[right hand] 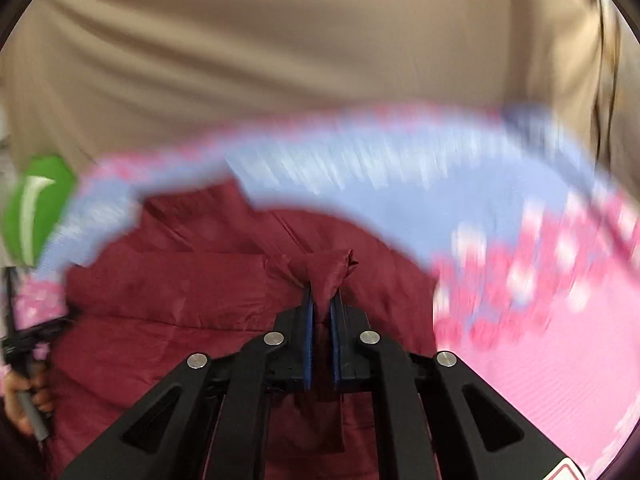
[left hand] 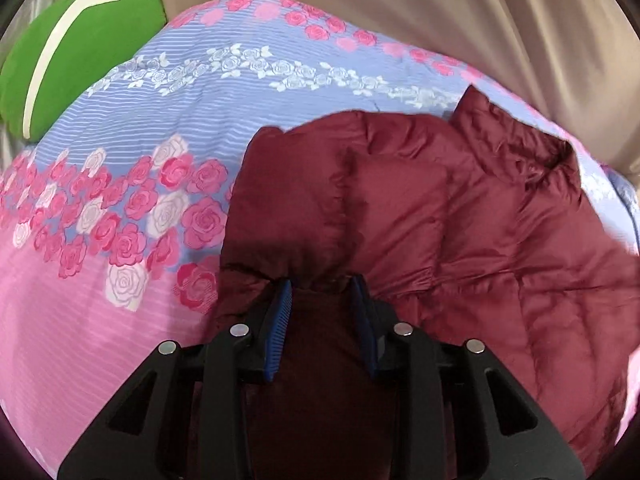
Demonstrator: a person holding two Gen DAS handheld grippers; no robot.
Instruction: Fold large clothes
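Black linkage arms and blue ribbed pads of the left gripper (left hand: 322, 280) fill the bottom of the left wrist view, the jaws standing narrowly apart with a thick, bunched fold of the maroon puffer jacket (left hand: 460, 220) pinched between them; the pads (left hand: 280, 312) press into the padded cloth on both sides. The jacket lies spread on a floral bedsheet (left hand: 120, 160), blue-striped with pink and white roses, its quilted panels running to the right and its collar raised toward the far edge. A green cushion (left hand: 68, 52) with a white stripe sits at the sheet's far left corner, against beige fabric (left hand: 400, 12) that hangs in folds behind the bed. In the right wrist view, the right gripper (right hand: 323, 292) is closed almost fully, its blue pads (right hand: 307, 320) squeezing a thin twisted tuft of the same jacket that sticks up past the fingertips. The sheet around it is smeared by motion blur. At the left edge, a person's hand (right hand: 24, 396) grips the handle of the other gripper, just beside the jacket
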